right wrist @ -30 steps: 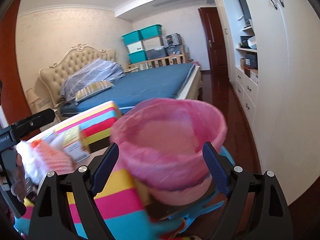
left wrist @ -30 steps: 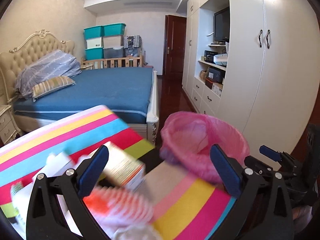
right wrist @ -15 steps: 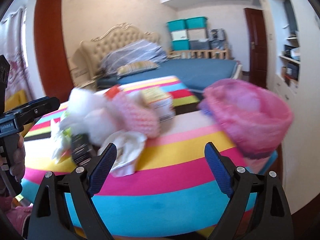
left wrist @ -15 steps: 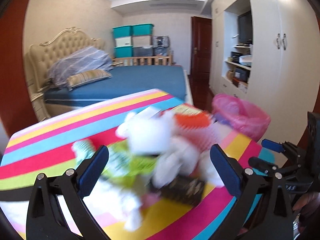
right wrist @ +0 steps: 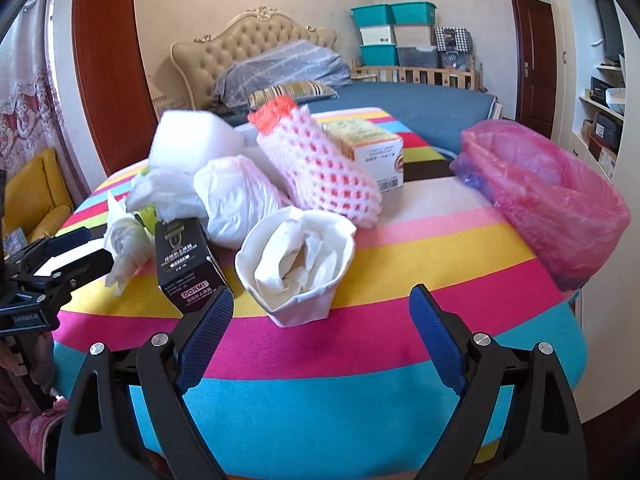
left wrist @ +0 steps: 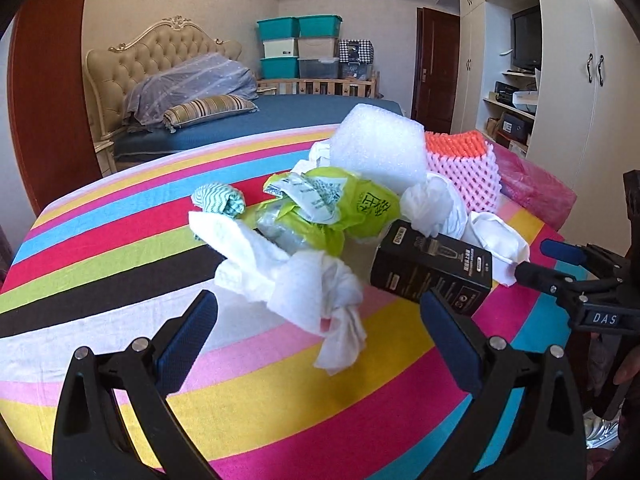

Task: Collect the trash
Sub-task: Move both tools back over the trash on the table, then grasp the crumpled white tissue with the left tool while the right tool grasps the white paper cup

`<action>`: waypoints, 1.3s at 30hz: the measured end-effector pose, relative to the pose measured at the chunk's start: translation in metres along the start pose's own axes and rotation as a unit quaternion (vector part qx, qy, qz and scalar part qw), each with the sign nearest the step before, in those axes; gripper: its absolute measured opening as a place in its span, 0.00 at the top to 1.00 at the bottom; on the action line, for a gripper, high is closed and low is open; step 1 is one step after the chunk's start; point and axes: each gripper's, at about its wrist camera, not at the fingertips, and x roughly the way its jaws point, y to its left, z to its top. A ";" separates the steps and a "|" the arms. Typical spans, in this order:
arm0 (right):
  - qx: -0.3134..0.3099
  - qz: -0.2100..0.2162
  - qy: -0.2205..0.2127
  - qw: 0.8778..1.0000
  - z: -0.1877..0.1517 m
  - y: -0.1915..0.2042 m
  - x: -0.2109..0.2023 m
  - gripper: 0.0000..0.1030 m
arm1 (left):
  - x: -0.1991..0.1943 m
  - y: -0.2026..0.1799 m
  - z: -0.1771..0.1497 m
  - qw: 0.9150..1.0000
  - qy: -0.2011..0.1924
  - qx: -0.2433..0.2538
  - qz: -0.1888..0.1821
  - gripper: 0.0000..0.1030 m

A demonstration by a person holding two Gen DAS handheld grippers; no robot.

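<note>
Jaws of the left gripper (left wrist: 318, 346) stand wide with nothing between the blue pads, hanging above the striped table (left wrist: 120, 248). In the left wrist view the trash heap lies ahead at about twelve o'clock: a crumpled white tissue (left wrist: 296, 276) nearest, just past the pads, with a black carton (left wrist: 430, 270) at one o'clock of it, tilted and touching the pile. Behind them sit a green wrapper (left wrist: 332, 208), a small teal-patterned wad (left wrist: 218, 199) at eleven o'clock, a white foam block (left wrist: 380, 152) and a pink foam net (left wrist: 466, 168) with an orange top. The pink bin bag (left wrist: 536, 196) shows at two o'clock, beyond the heap at the table's far right edge. The right gripper (left wrist: 560, 264) reaches in from three o'clock.

In the right wrist view the jaws of the right gripper (right wrist: 322, 326) have just been opening and are spread wide, empty. A white paper cup (right wrist: 298, 268) stuffed with tissue stands at twelve o'clock just past the pads, the black carton beside it at ten o'clock. Farther back lie a white plastic bundle (right wrist: 236, 200), the pink foam net and a yellow box (right wrist: 368, 148) (its barcode faces the camera). The pink bin bag sits at two o'clock, well apart from the cup. The left gripper enters at nine o'clock
</note>
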 end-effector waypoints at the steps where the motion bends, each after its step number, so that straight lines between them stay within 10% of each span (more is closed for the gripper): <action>1: 0.001 -0.001 0.002 1.000 0.001 0.001 0.002 0.18 | -0.002 0.003 0.000 1.000 -0.004 -0.003 0.003 0.05; 15: -0.012 -0.025 0.025 0.999 0.016 0.021 0.032 0.18 | 0.003 0.018 0.007 0.998 0.006 -0.059 0.017 0.05; 22: -0.019 -0.017 0.019 0.999 0.015 0.022 0.034 0.42 | 0.003 0.016 0.009 0.998 0.005 -0.052 0.025 0.05; 34: 0.002 0.010 -0.005 1.000 0.011 0.008 0.031 0.46 | 0.029 0.015 0.028 0.996 0.031 -0.079 0.025 0.06; 39: 0.007 0.017 -0.012 1.000 0.009 0.002 0.030 0.46 | 0.041 0.012 0.024 0.996 0.053 -0.076 -0.001 0.41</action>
